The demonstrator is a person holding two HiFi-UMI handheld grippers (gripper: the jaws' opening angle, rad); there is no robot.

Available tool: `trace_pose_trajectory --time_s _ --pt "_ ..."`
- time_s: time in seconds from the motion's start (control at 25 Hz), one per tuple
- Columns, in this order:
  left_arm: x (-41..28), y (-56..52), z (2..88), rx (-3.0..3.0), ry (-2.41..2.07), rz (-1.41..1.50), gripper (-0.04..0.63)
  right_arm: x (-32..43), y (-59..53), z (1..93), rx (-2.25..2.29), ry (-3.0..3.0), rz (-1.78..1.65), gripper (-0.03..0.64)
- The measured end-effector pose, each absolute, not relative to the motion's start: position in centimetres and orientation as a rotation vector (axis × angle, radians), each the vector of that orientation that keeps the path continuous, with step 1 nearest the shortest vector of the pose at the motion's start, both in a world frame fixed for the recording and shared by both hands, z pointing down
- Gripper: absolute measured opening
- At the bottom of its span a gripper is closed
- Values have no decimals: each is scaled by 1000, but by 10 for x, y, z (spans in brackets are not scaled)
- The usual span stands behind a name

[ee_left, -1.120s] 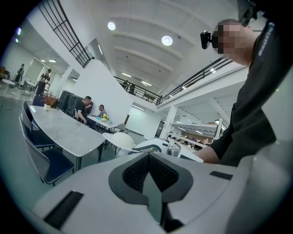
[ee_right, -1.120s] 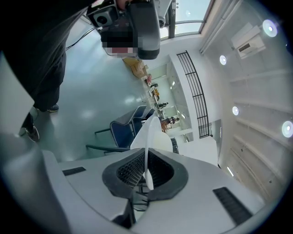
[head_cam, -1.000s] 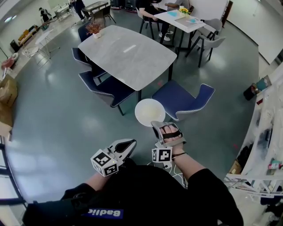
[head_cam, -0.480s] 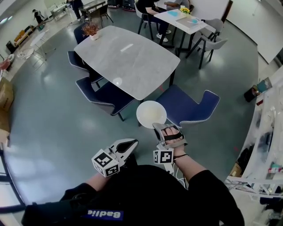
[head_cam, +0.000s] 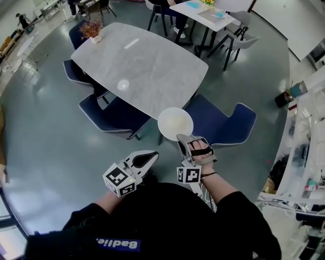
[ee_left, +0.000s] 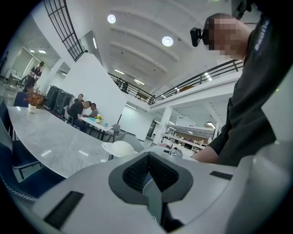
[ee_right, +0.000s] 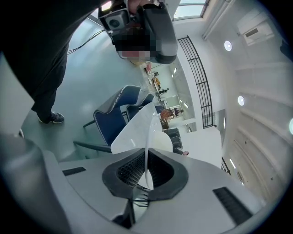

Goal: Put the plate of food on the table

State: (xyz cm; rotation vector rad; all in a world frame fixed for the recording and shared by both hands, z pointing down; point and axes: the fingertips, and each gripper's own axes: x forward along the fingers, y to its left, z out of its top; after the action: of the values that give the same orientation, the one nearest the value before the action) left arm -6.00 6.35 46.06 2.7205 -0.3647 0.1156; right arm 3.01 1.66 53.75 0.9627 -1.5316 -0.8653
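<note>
A white plate (head_cam: 175, 123) with a faint yellowish centre hangs level in front of me, just over the near edge of the grey marble table (head_cam: 137, 66). My right gripper (head_cam: 183, 137) is shut on its near rim. In the right gripper view the plate's thin rim (ee_right: 146, 132) stands pinched between the black pads. My left gripper (head_cam: 151, 155) sits lower and to the left, near my body, shut with nothing in it. The left gripper view shows its pads (ee_left: 137, 170) together, and the plate (ee_left: 120, 148) and table (ee_left: 50, 141) beyond.
Blue chairs stand at the table's near side (head_cam: 114, 114) and near right corner (head_cam: 223, 122). A small potted plant (head_cam: 91, 30) sits at the table's far end. Another table with seated people (head_cam: 203, 12) lies beyond. Shelving (head_cam: 304, 152) lines the right wall.
I have moved closer to the table. The plate, still in my right gripper, has gone from over the floor and chair to the table's near edge. The left gripper kept its place.
</note>
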Motion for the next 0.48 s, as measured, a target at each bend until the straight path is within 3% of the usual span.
trace_pose_trajectory --time_s 0.48 --pt "-87 -2 452 2726 -252 112 8 13 -39 534 1010 -1476 -786 17"
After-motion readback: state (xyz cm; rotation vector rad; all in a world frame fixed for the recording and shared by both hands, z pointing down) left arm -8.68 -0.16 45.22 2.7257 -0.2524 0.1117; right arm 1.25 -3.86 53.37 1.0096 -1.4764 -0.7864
